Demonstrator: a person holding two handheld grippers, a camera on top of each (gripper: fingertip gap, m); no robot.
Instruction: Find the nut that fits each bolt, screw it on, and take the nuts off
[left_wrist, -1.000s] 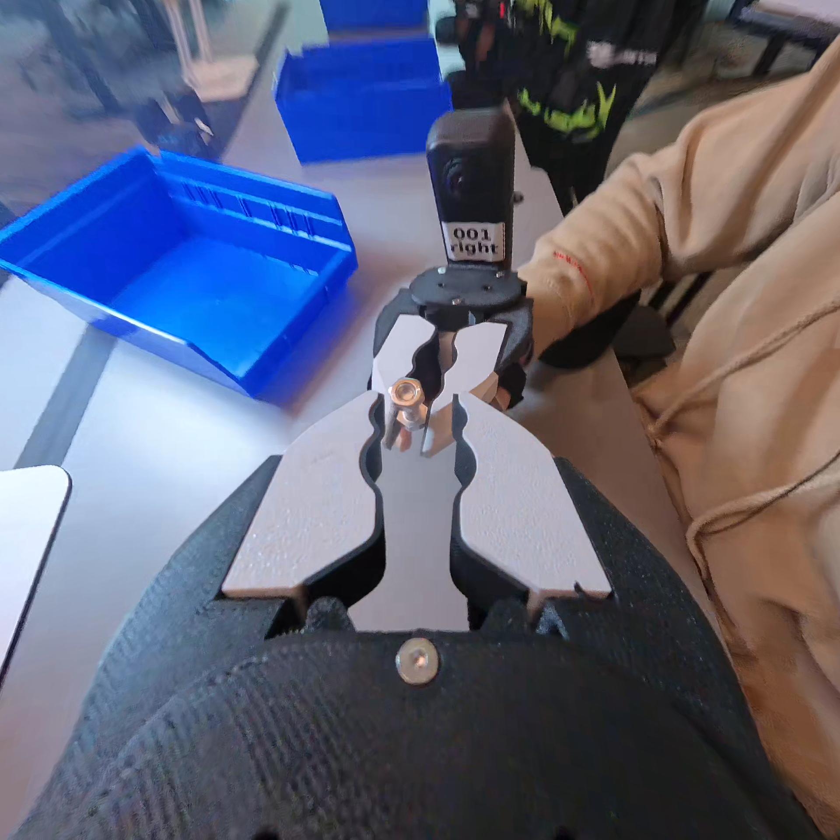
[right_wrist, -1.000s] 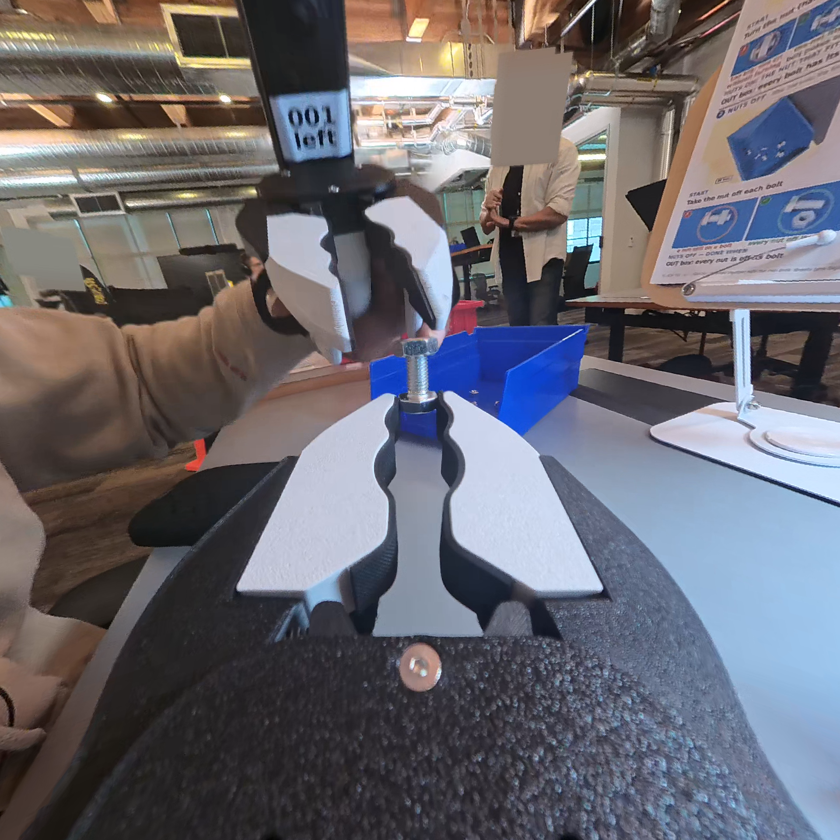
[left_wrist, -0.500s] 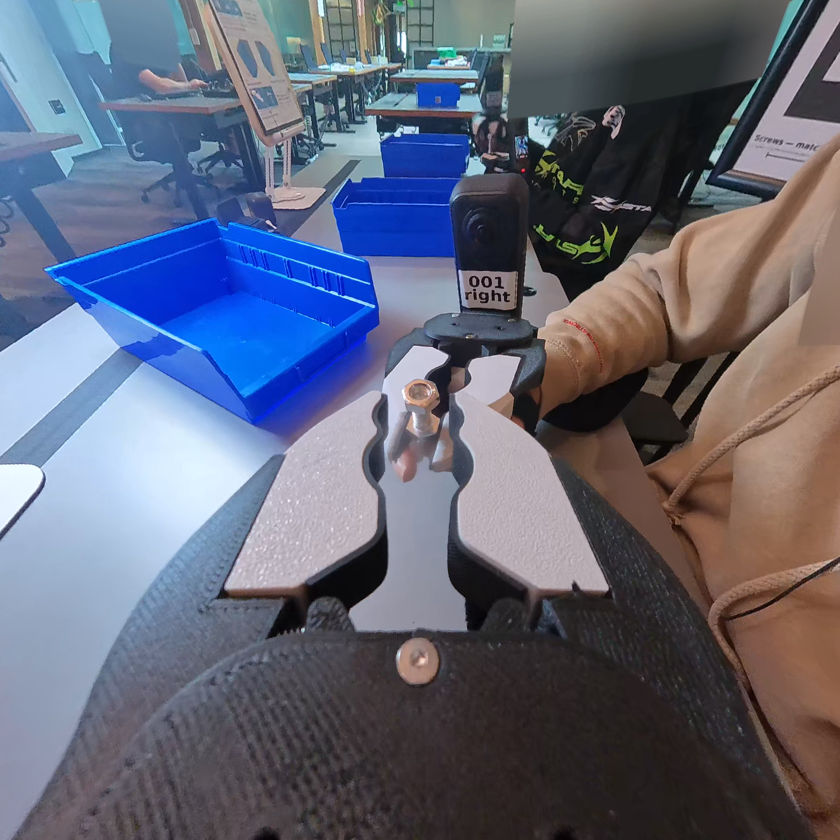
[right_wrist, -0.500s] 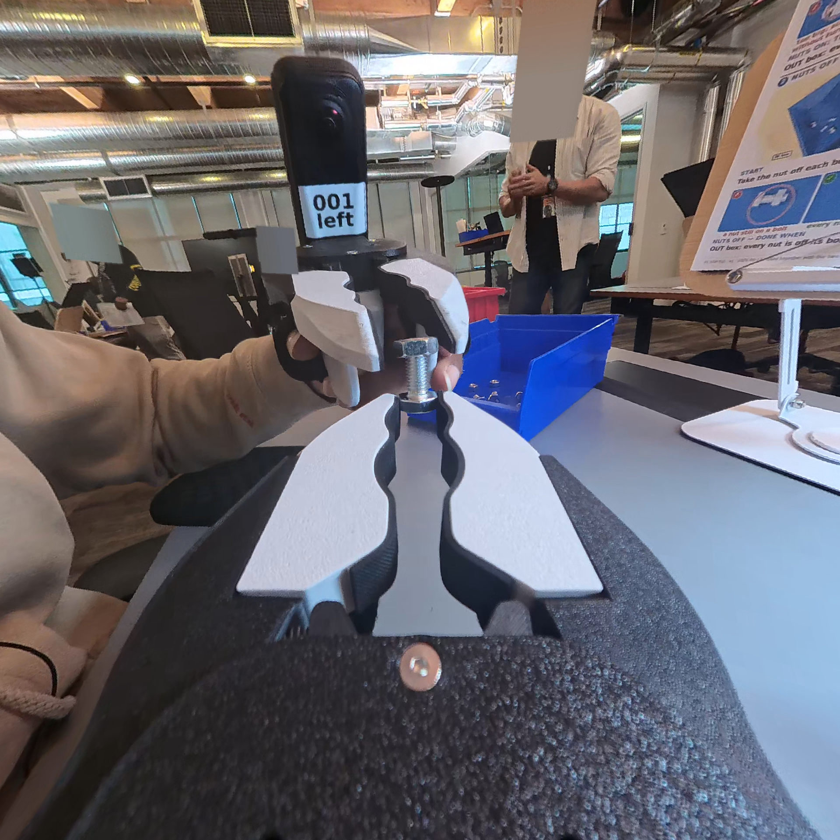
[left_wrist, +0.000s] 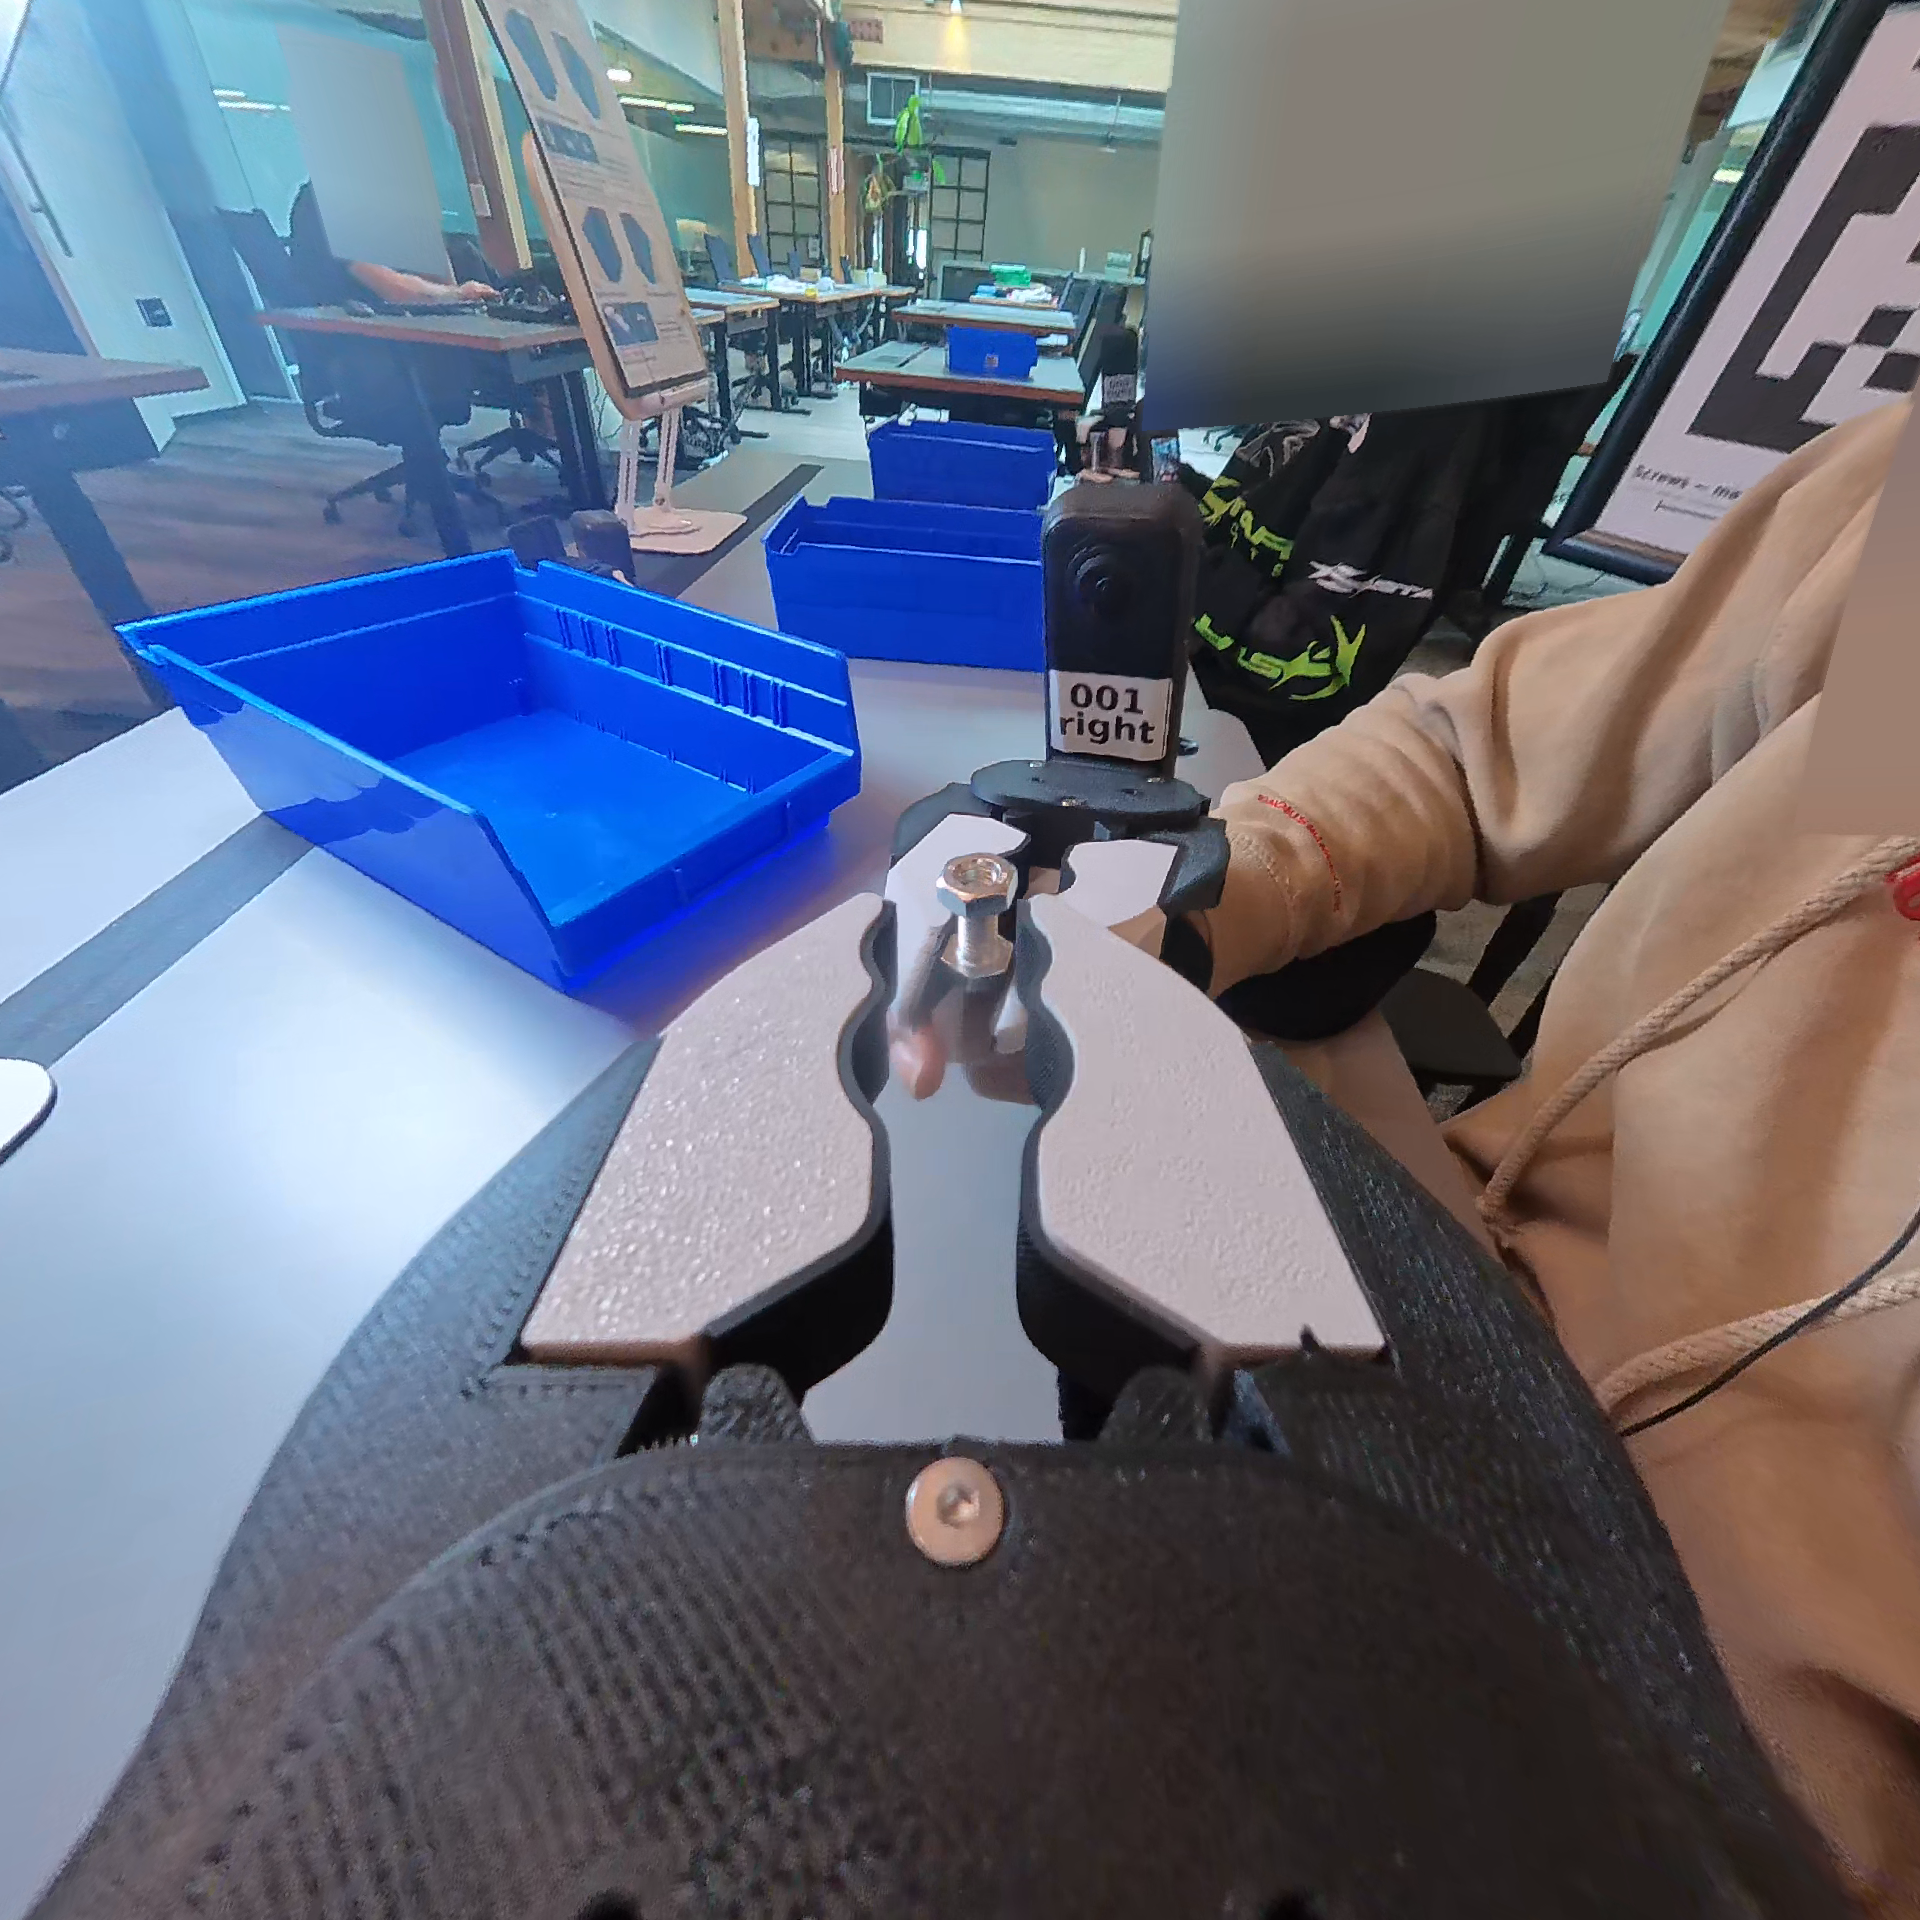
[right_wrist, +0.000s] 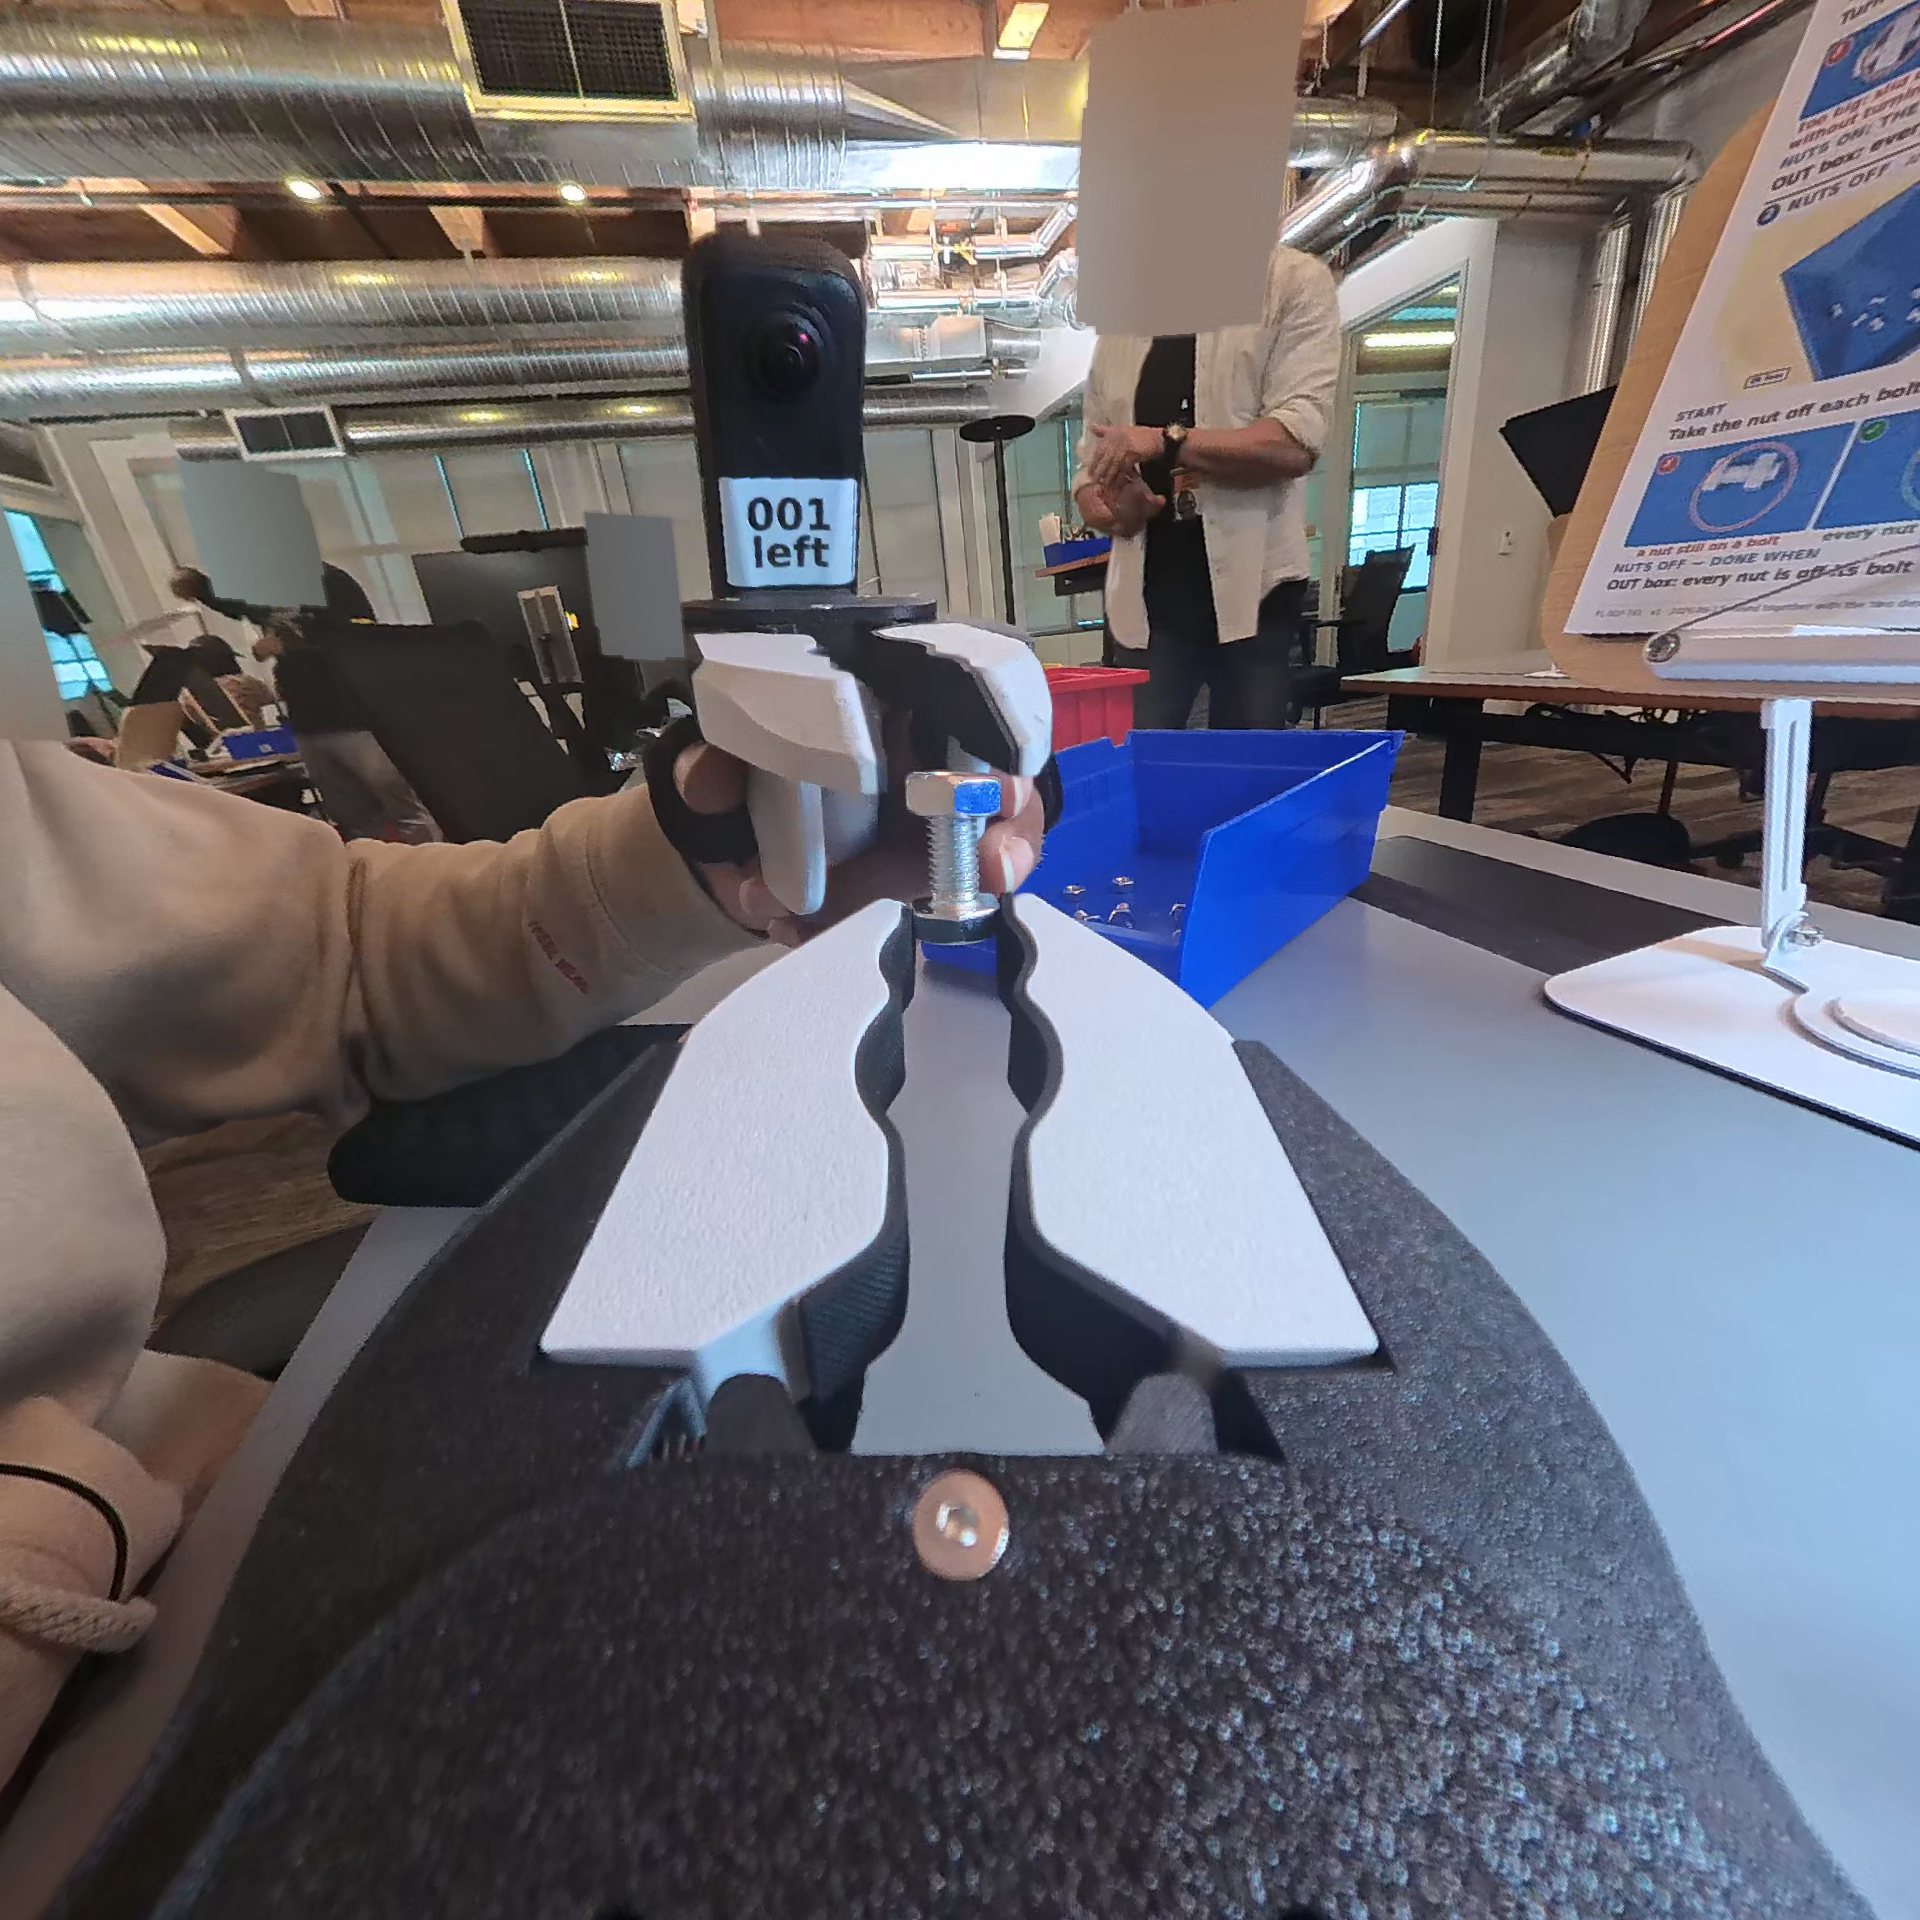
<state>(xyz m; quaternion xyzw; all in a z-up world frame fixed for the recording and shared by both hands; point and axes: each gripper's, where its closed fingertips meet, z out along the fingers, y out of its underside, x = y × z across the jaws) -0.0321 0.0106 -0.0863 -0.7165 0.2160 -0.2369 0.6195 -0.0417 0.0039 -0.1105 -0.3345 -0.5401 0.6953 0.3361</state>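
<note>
Silver steel bolt with a hex head and threaded shank is standing upright in the air above the near edge of the grey table, head uppermost. Right gripper is clenching the silver hex nut sitting at the low end of the shank. Left gripper is facing it with its fingers spread apart around the bolt, gripping nothing. Blue plastic bin is lying farther back on the right, holding small loose nuts
</note>
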